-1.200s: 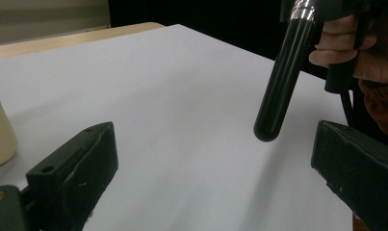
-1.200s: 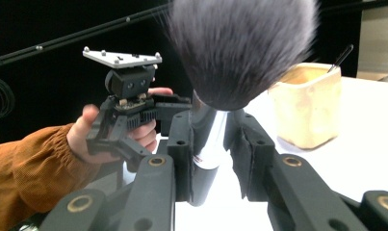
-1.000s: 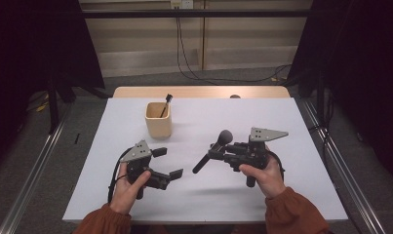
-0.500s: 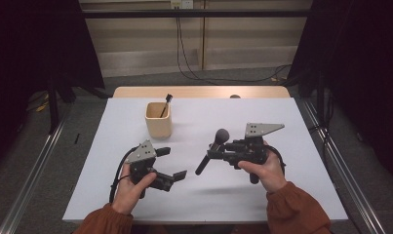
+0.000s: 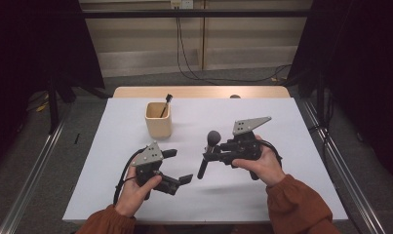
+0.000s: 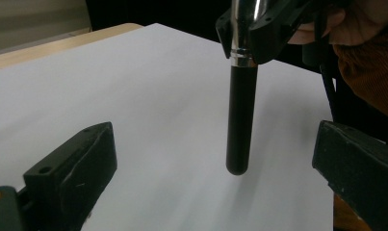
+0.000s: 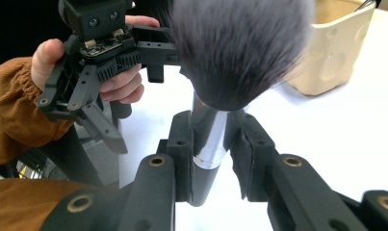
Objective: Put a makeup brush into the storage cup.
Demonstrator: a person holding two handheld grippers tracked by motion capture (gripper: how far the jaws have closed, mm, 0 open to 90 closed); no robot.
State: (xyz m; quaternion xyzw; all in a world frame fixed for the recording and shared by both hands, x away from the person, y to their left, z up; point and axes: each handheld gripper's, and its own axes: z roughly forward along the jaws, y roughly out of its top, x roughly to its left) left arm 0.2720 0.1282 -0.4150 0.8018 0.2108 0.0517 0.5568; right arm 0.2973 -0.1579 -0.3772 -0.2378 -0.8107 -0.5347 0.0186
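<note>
Since a second ago the right gripper (image 5: 209, 155) has lifted a little with the brush (image 5: 207, 155), whose head now tilts higher; the left gripper (image 5: 177, 166) has barely shifted.

From the high view, the brush hangs in the right gripper above bare table (image 5: 291, 146), its handle slanting down toward the left gripper, whose jaws are spread and empty. A cup (image 5: 158, 119) stands beyond the left gripper, well apart, with open surface all around.

From the left gripper view, the handle tip (image 6: 239, 163) hovers clear of the table between the spread jaws.

From the right gripper view, the jaws pinch the silver ferrule (image 7: 212, 139) just below the bristles (image 7: 239, 48); the cup (image 7: 336, 57) sits beyond.
</note>
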